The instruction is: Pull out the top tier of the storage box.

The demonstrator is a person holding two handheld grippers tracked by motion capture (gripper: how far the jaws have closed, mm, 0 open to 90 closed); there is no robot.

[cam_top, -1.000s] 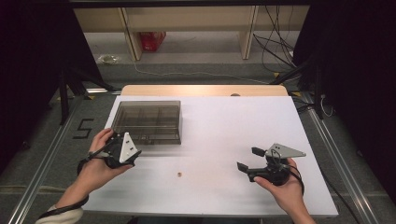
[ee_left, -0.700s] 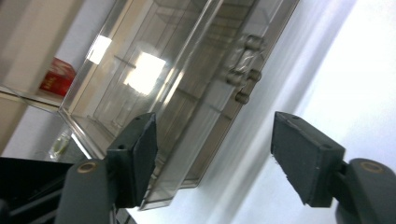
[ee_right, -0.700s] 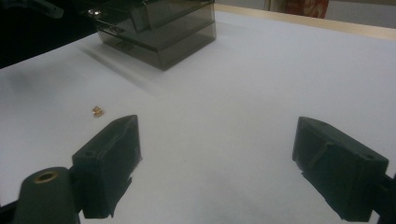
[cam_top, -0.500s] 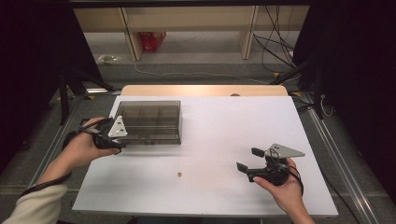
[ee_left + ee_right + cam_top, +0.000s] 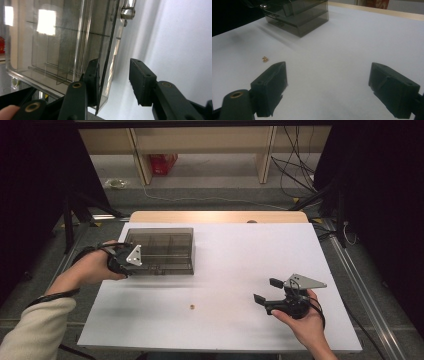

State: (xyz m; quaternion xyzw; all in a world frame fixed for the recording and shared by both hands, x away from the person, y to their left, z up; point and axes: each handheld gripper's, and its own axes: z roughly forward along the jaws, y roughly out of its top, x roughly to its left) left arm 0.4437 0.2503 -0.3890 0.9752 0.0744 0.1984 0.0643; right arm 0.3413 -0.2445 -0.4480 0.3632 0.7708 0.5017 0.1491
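Right gripper (image 5: 265, 291): near edge of the white table (image 5: 240, 255), right side, held in the person's right hand (image 5: 305, 320). Jaws spread wide, nothing between them, hanging just above the bare tabletop in the right gripper view.

Small brass piece (image 5: 191, 307): lying loose on the table near the front, well apart from both grippers, left of the right gripper; seen beyond the left jaw in the right gripper view (image 5: 264, 59).

Left gripper (image 5: 125, 262): at the table's left side, held in the person's left hand (image 5: 92, 267), cream sleeve (image 5: 32, 330) behind it. Set at the near left corner of the smoked clear plastic box (image 5: 161, 251). Jaws just been closing; in the left gripper view one pad against the box's thin front wall (image 5: 106, 62), which stands between the jaws, the other pad (image 5: 140, 82) apart from it with white tabletop showing in the gap. Not yet clamped.

Box: far left part of the table, lid down, inner dividers visible through the lid, a metal stud at its front edge (image 5: 127, 13).

Beyond the table: wooden strip along the far edge (image 5: 215, 216), floor with cables (image 5: 295, 165) and a red item (image 5: 162, 162).
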